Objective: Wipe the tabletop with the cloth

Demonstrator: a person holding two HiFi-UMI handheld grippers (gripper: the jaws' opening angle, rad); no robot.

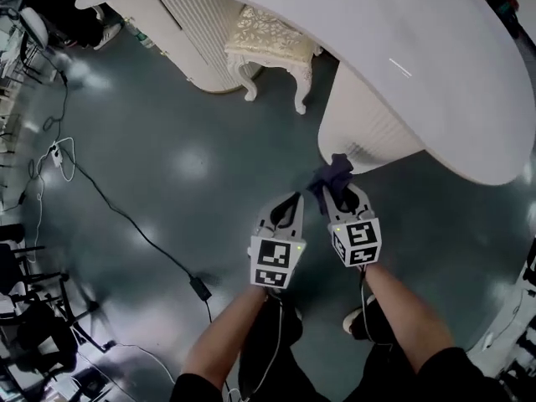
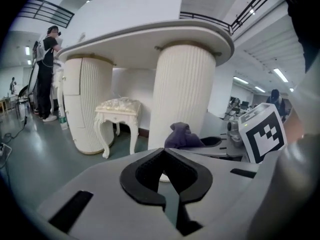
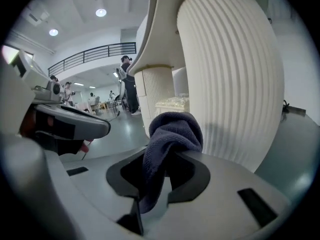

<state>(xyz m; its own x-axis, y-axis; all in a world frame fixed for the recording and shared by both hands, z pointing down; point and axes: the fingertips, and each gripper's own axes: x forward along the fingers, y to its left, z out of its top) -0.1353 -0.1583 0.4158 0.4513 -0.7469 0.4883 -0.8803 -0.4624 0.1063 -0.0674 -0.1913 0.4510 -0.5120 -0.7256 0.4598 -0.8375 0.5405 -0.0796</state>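
At the far left, loose cables (image 1: 126, 217) trail over the glossy dark grey-green floor (image 1: 167, 166), which throws back soft patches of the ceiling lights. In the left gripper view a person (image 2: 46, 74) stands by the table's far end, beneath a black balcony railing (image 2: 47, 9), in a tall white hall.

Further in, we see a fluted white far pedestal (image 1: 197, 32). Just beside it stands a small white stool (image 1: 270, 38) with carved legs and a cream patterned cushion.

Near the middle we hold the left gripper (image 1: 293, 201) over the floor. Its jaws are closed tip to tip with nothing between them. Only floor and the foot of a pedestal show through the gap behind the pads.

Just to its right is the right gripper (image 1: 342, 195). Its jaws are clamped on the dark blue-grey cloth (image 1: 333, 174), which bunches in a lump above the pads, with a strip hanging down between them. The cloth is in the air, in front of the ribbed near pedestal (image 1: 368, 132) and lower than the table's edge. We cannot tell whether it touches the pedestal.

Above and to the right, the white tabletop (image 1: 419, 65) sweeps across as a broad, smooth slab with a rounded rim. It overhangs both pedestals.
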